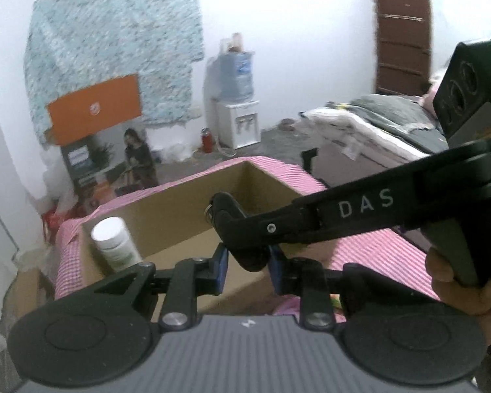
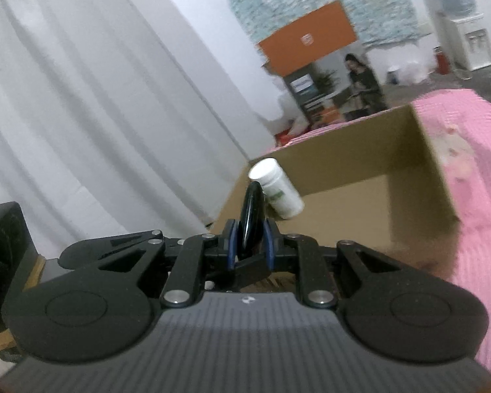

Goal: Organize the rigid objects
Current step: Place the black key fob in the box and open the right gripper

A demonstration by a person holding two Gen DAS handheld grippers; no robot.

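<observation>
The right tongs [image 2: 249, 244] are clamped on a black key fob [image 2: 252, 216], held edge-on above the near rim of an open box [image 2: 360, 160]. In the left wrist view, the fob [image 1: 226, 211] sits at 12 o'clock from the left tongs [image 1: 248, 267], whose blue pads [image 1: 222, 262] stand narrowly apart with the right tongs' tip between them; whether they touch it is unclear. A white bottle [image 1: 114, 244] stands tilted in the box's corner at 10 o'clock. The box rests on a pink striped cloth [image 1: 370, 252].

Right gripper [image 2: 249, 245] jaws clamped, left gripper [image 1: 248, 267] jaws seemingly parted
</observation>
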